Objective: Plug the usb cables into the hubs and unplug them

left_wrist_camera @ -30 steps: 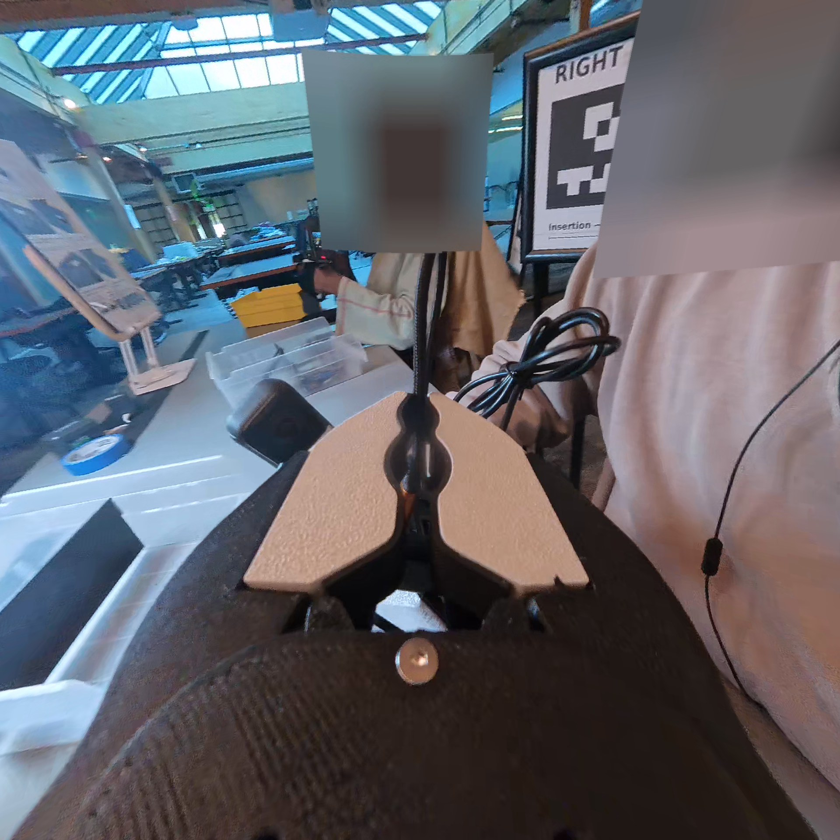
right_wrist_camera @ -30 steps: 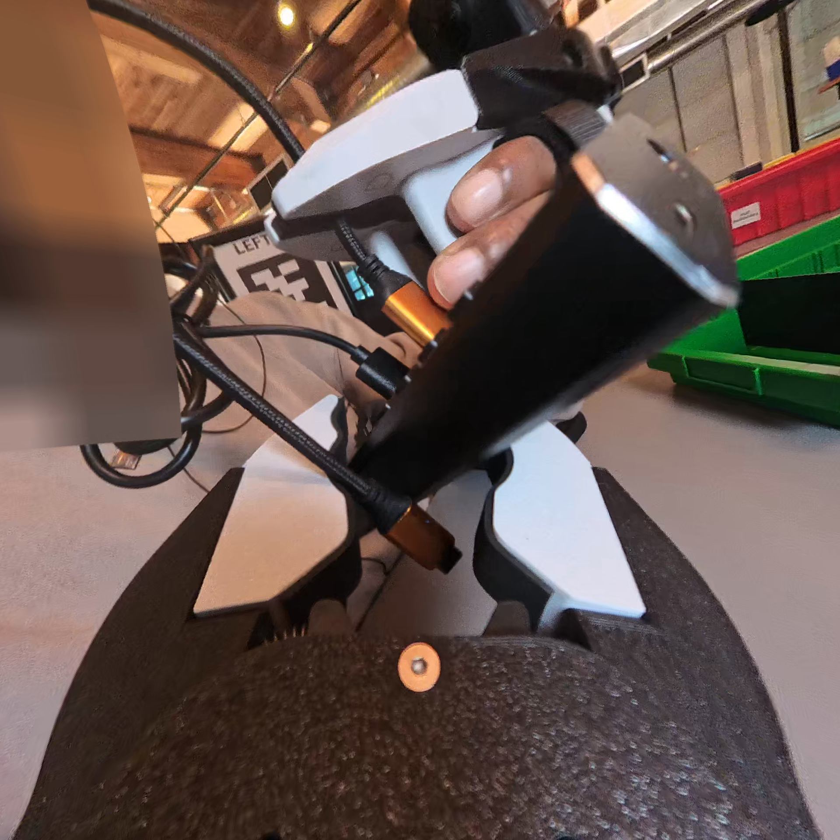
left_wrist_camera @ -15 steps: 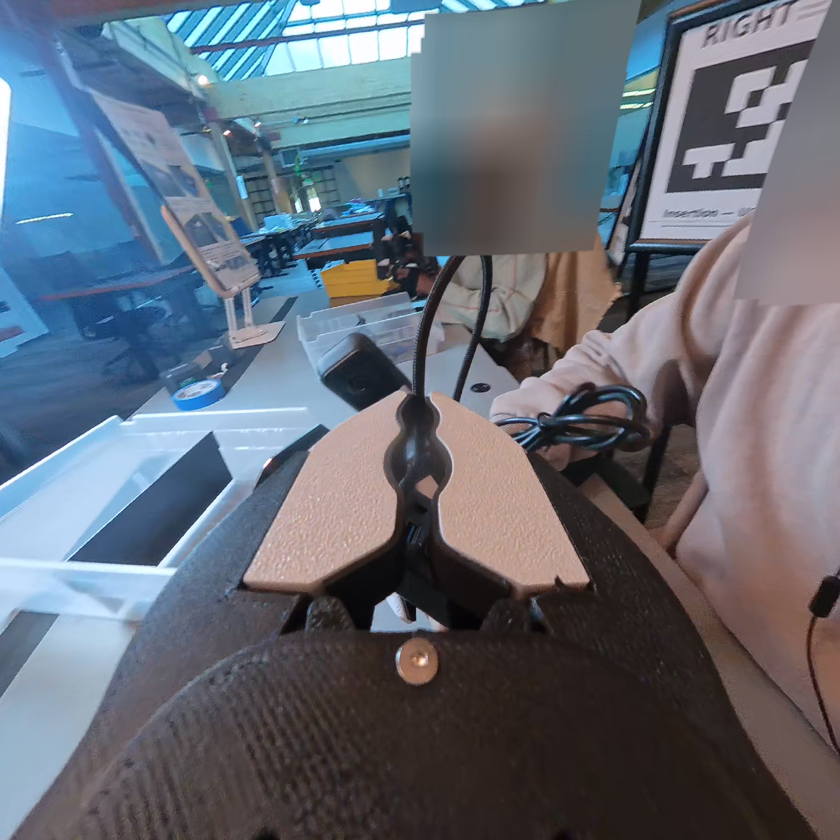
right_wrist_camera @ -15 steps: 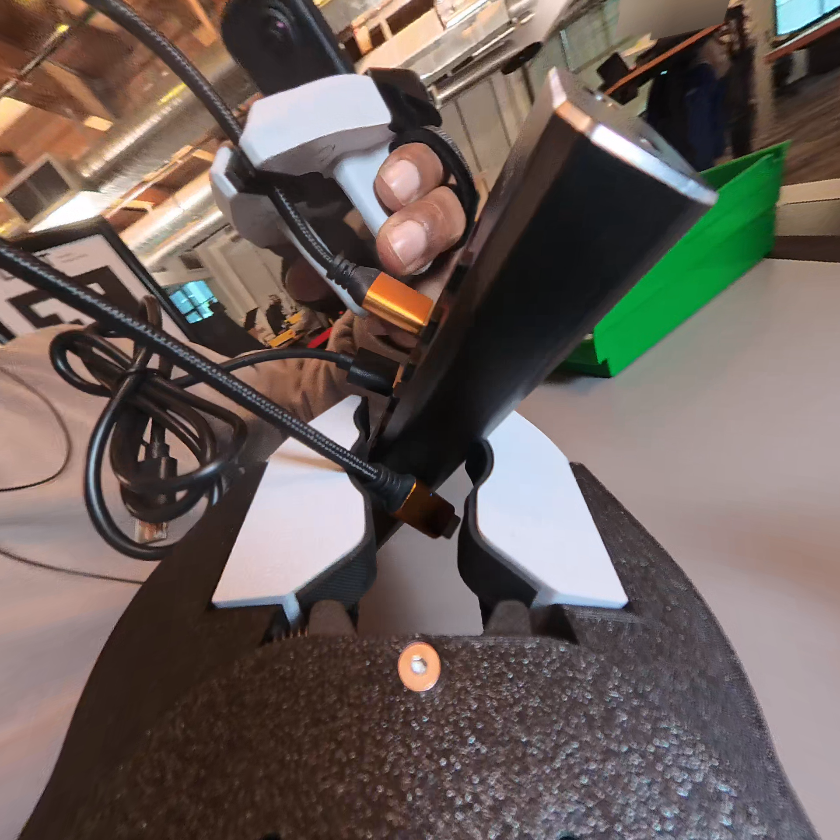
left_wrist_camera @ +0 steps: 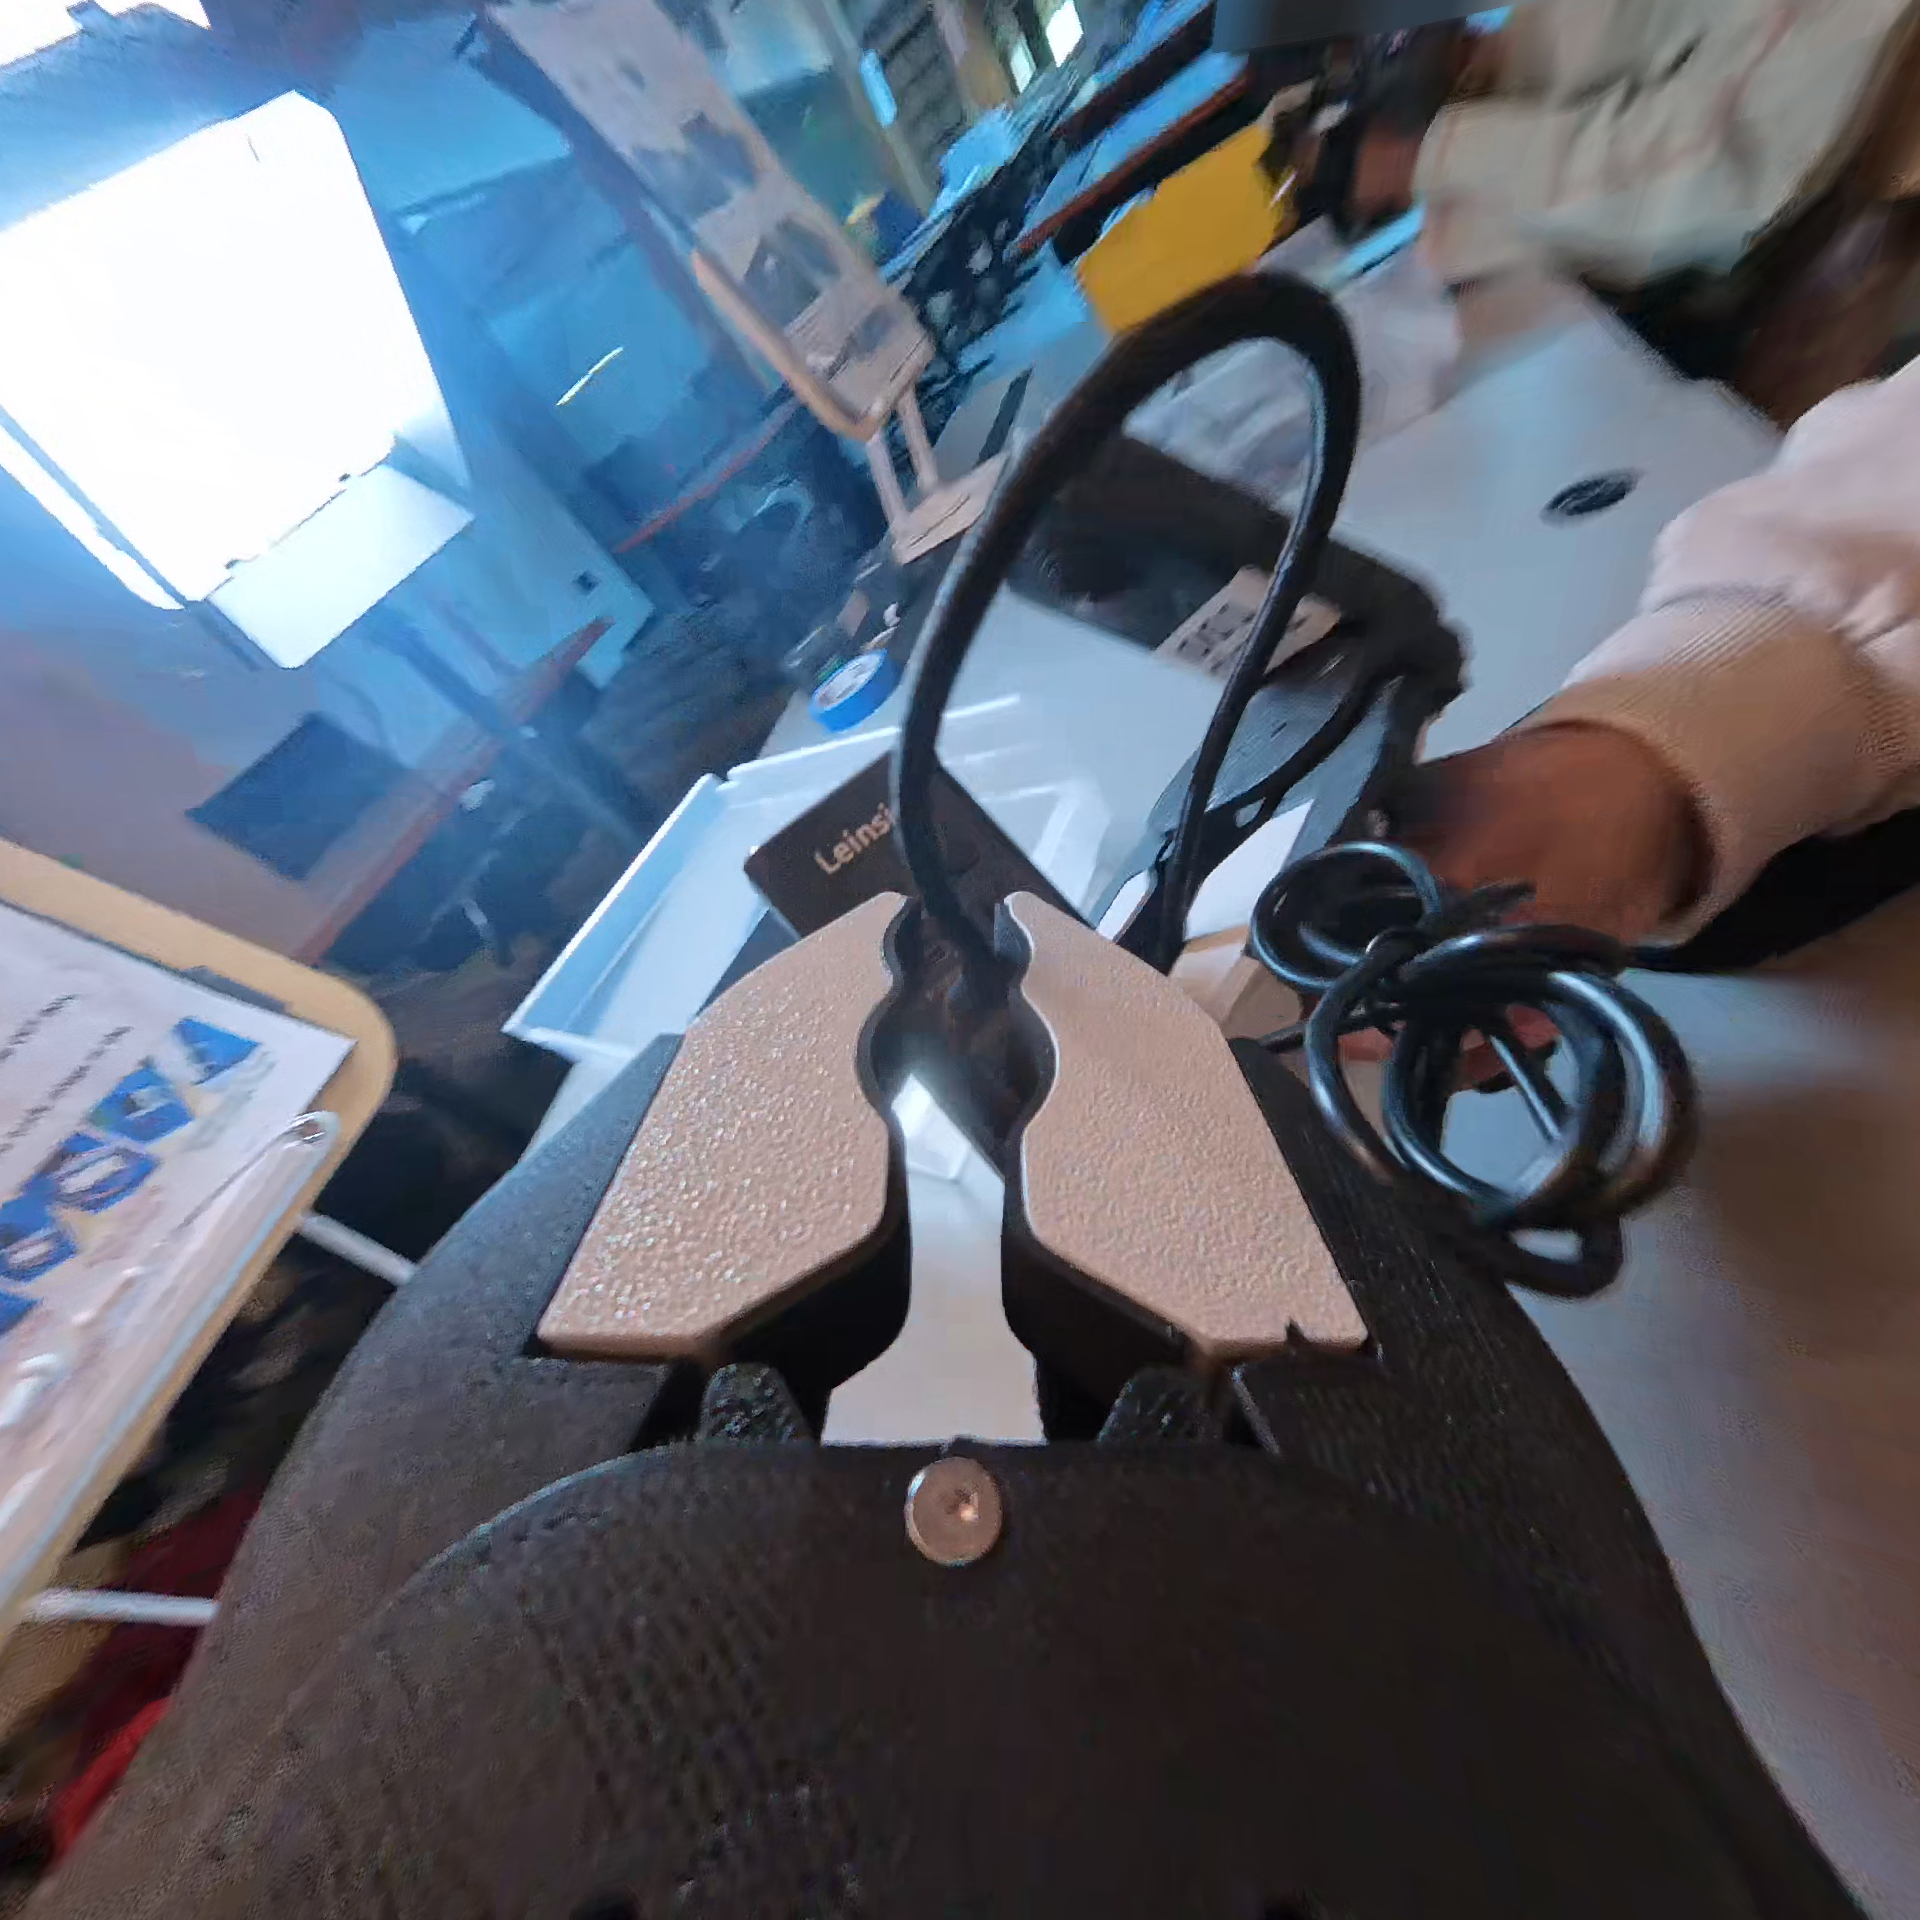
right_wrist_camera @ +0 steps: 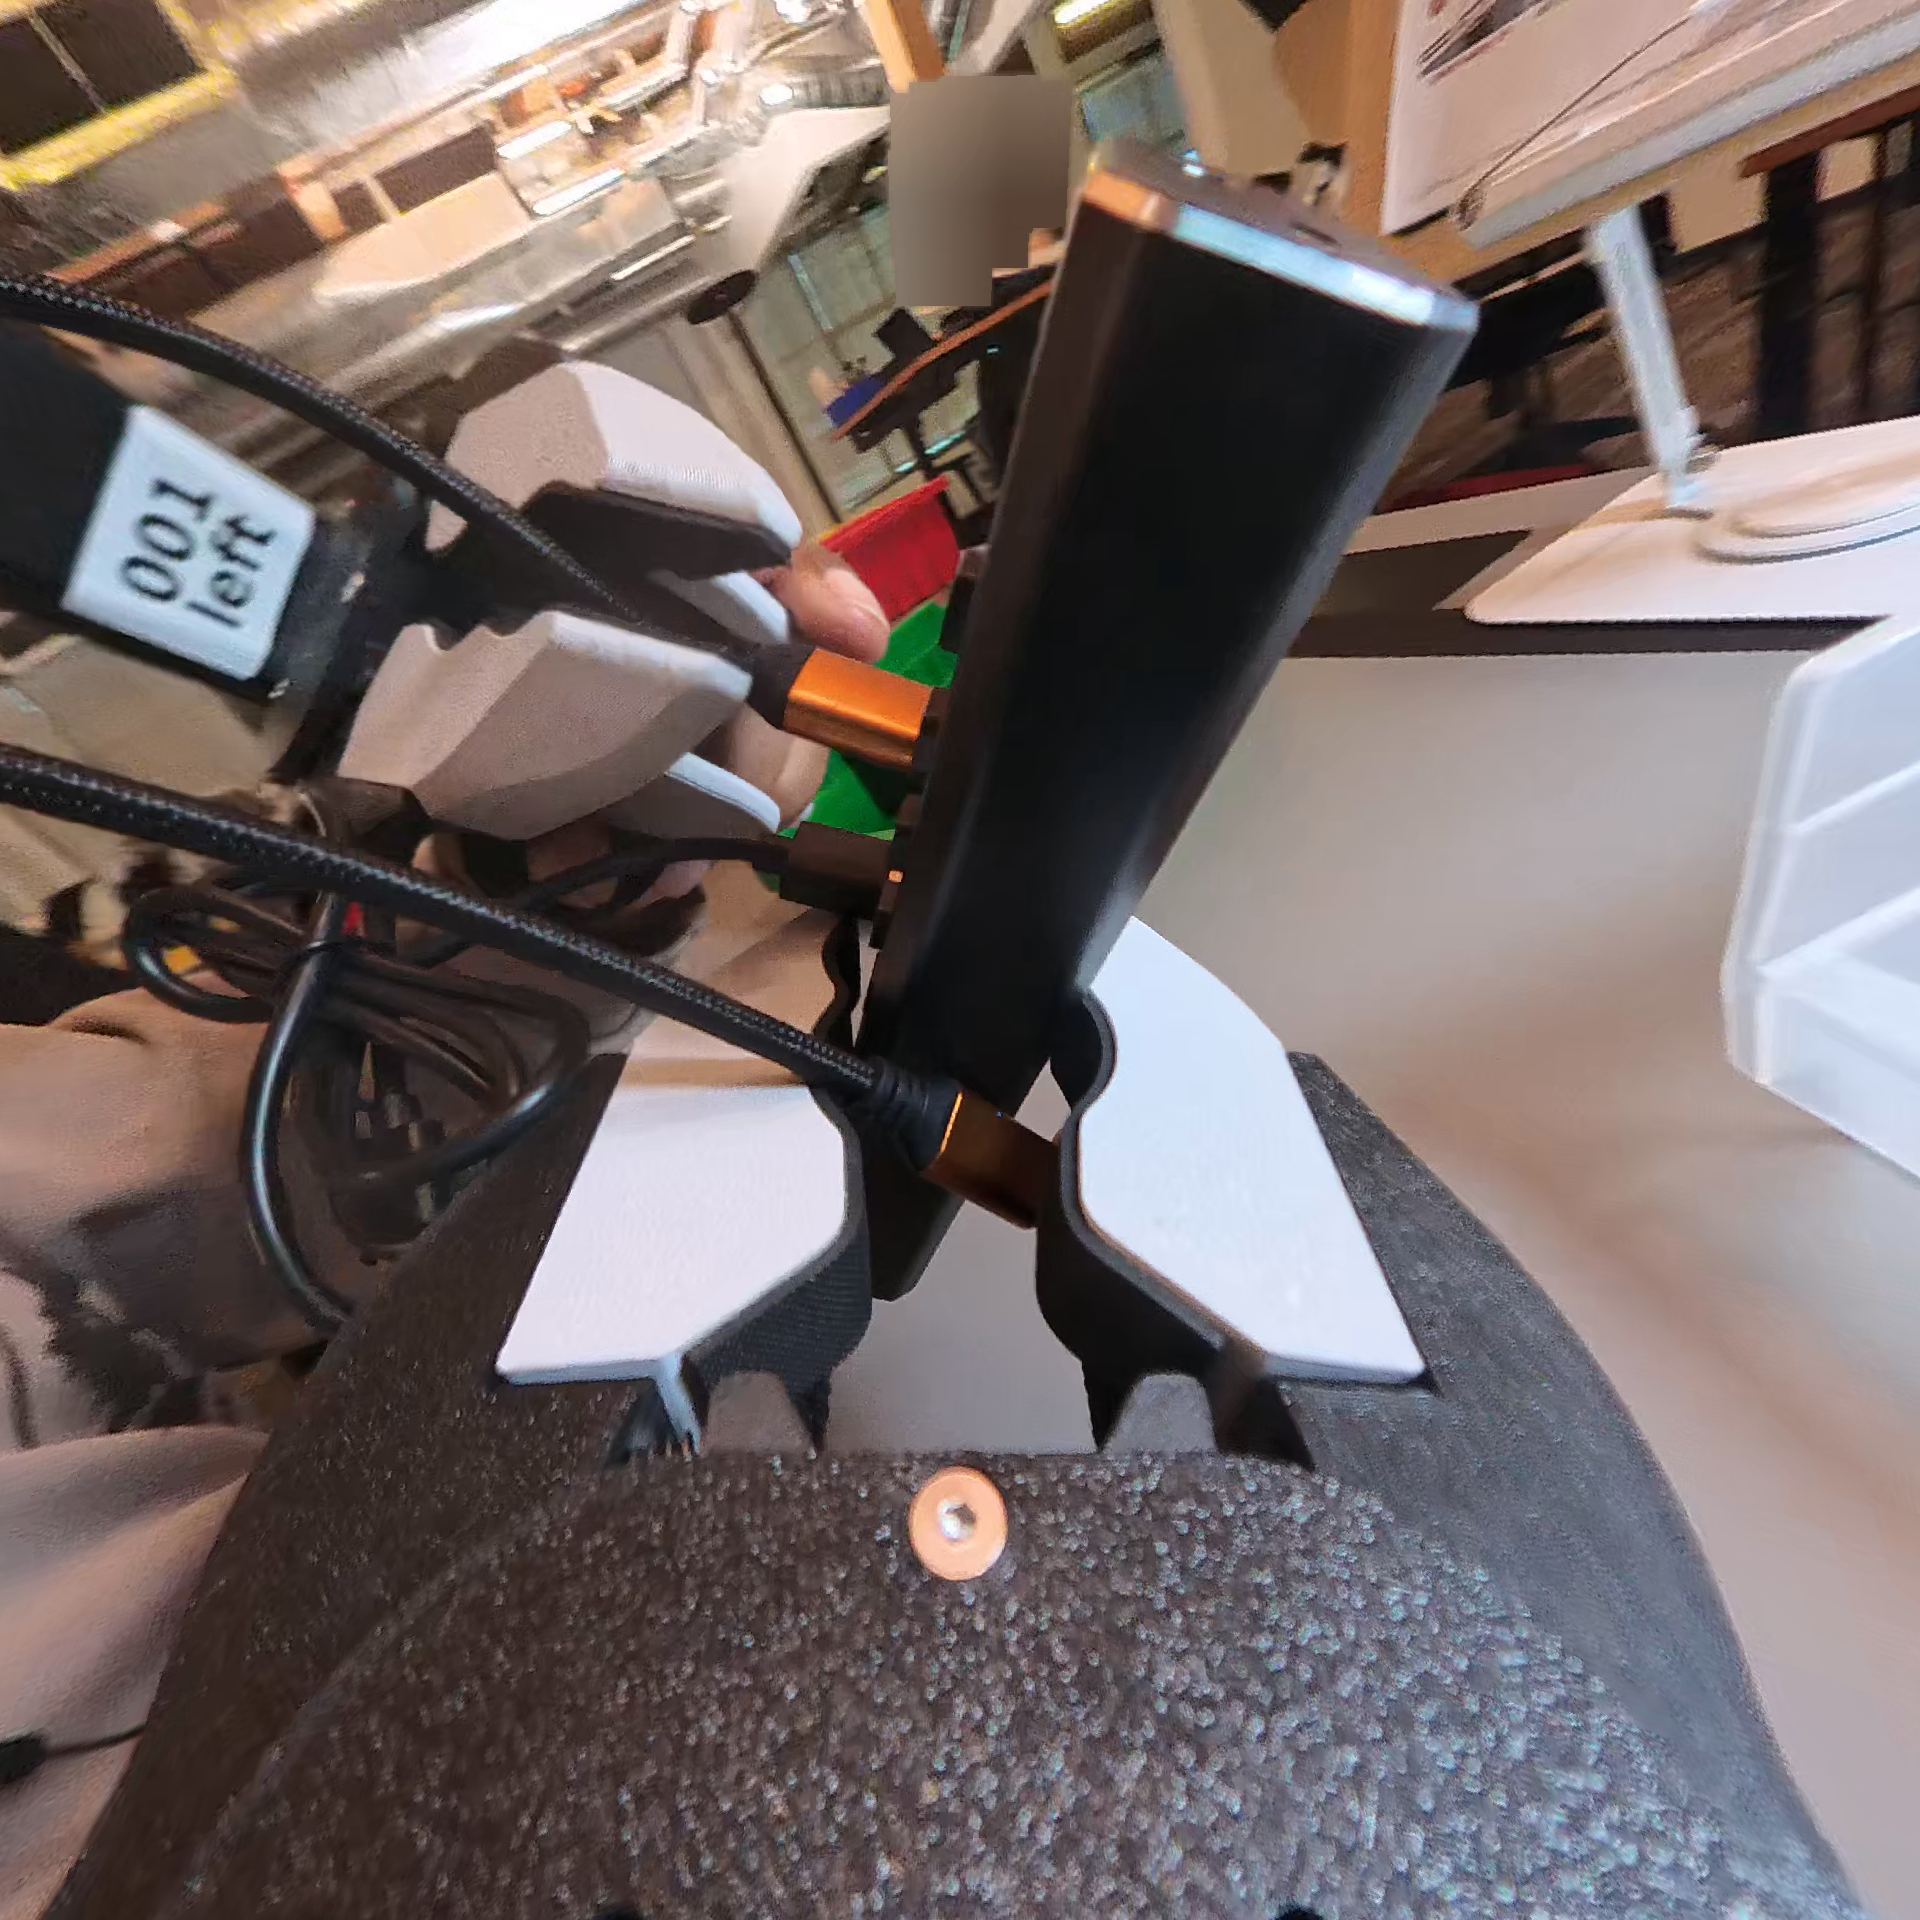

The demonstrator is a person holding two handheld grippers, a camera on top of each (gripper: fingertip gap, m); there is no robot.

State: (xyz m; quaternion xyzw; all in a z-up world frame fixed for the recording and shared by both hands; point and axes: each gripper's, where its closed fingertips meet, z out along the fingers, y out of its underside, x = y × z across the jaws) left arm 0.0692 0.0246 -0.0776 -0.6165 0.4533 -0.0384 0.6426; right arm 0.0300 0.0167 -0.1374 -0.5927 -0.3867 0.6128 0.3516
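My right gripper (right_wrist_camera: 961, 1039) is shut on the lower end of a black USB hub (right_wrist_camera: 1143, 623) and holds it nearly upright above the table. An orange plug (right_wrist_camera: 857, 712) and a black plug (right_wrist_camera: 831, 868) sit in the hub's left side. A second orange plug (right_wrist_camera: 987, 1158) lies at the hub's bottom between my jaws. My left gripper (left_wrist_camera: 961, 935), also in the right wrist view (right_wrist_camera: 769, 634), grips the black braided cable (left_wrist_camera: 1320, 416) just behind the upper orange plug, jaws slightly apart. A tied coil of black cable (left_wrist_camera: 1455, 1060) hangs beside it.
A white tray (left_wrist_camera: 623, 935) holds a black box (left_wrist_camera: 831, 852) with writing. A blue tape roll (left_wrist_camera: 852, 681) and a laminated sheet (left_wrist_camera: 135, 1122) are to the left. A person's hand (left_wrist_camera: 1538, 821) is at the right. A white bin (right_wrist_camera: 1829, 883) and green bin (right_wrist_camera: 862, 790) stand nearby. Spacing between my two grippers at the tips: around 7 centimeters.
The left gripper has swung left and down with the cable, and its jaws have parted slightly. The right gripper has tipped the hub more upright. The plugs stay in the hub.
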